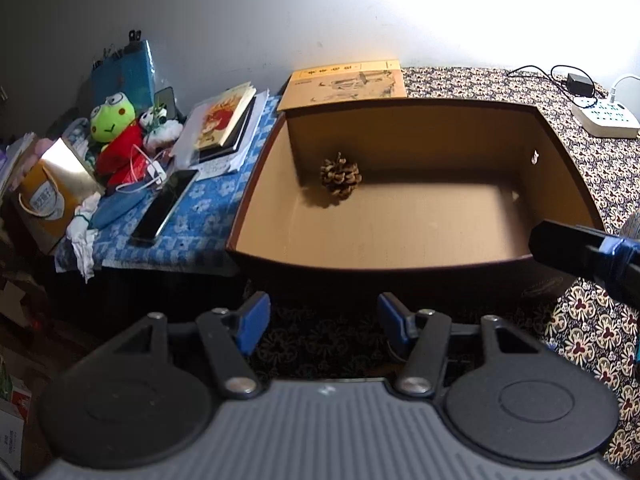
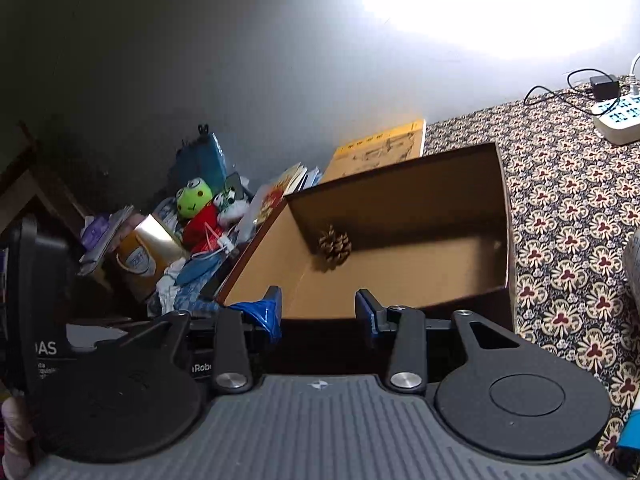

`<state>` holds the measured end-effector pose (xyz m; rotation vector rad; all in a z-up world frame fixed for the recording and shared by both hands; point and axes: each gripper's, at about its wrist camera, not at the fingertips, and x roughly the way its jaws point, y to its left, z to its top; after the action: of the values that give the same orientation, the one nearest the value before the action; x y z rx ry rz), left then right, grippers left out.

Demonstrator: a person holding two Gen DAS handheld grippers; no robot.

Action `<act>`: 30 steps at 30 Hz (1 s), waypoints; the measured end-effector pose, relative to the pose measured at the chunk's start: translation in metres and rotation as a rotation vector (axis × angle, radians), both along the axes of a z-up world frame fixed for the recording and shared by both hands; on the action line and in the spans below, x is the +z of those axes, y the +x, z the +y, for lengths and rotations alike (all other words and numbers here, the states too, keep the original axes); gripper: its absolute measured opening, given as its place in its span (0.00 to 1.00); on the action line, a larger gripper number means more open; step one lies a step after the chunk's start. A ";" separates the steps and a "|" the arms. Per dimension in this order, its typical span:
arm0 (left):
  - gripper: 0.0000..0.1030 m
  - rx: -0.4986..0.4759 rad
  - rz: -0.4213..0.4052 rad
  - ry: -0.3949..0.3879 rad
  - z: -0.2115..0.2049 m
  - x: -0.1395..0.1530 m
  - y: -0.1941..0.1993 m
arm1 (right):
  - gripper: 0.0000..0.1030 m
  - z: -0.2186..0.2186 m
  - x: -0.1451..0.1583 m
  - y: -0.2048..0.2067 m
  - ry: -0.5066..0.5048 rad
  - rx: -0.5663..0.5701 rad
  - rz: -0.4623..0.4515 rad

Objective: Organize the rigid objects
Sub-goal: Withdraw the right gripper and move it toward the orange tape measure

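Floral-patterned cloth (image 1: 592, 168), cardboard box (image 1: 400, 240), scaly pinecone (image 1: 340, 176)

Frog plush (image 1: 112, 118), phone (image 1: 166, 206), book stack (image 1: 226, 122) on blue cloth; power strip (image 1: 606, 118) far right.

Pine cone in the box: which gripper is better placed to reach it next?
Left, probably. The left gripper, open and empty, faces the box squarely, the pine cone ahead. The right gripper views it skewed.

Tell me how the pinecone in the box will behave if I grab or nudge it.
The pinecone looks light and rounded, so a nudge would likely roll it across the box floor. Its open scales seem stiff but brittle, so grip gently.
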<state>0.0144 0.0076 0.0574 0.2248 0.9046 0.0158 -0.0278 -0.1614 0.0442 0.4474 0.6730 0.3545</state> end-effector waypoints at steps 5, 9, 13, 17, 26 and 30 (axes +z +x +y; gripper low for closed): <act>0.58 -0.001 0.025 0.003 0.001 -0.009 -0.005 | 0.24 0.008 -0.007 -0.005 -0.008 0.034 0.035; 0.58 -0.001 0.041 0.004 0.003 -0.016 -0.007 | 0.23 0.012 -0.016 -0.005 -0.015 0.034 0.077; 0.58 0.002 0.063 -0.001 0.006 -0.023 -0.008 | 0.22 0.016 -0.021 -0.008 -0.034 0.038 0.097; 0.58 0.003 0.091 -0.008 0.009 -0.032 -0.007 | 0.21 0.017 -0.028 -0.007 -0.040 0.029 0.131; 0.58 -0.004 0.150 -0.032 0.018 -0.050 -0.005 | 0.20 0.021 -0.040 -0.005 -0.051 0.007 0.194; 0.58 -0.012 0.170 -0.033 0.021 -0.057 -0.003 | 0.20 0.024 -0.043 -0.002 -0.055 0.007 0.213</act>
<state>0.0109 0.0285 0.0005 0.2035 1.0719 -0.0300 -0.0302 -0.1372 0.0008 0.4344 0.8896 0.2967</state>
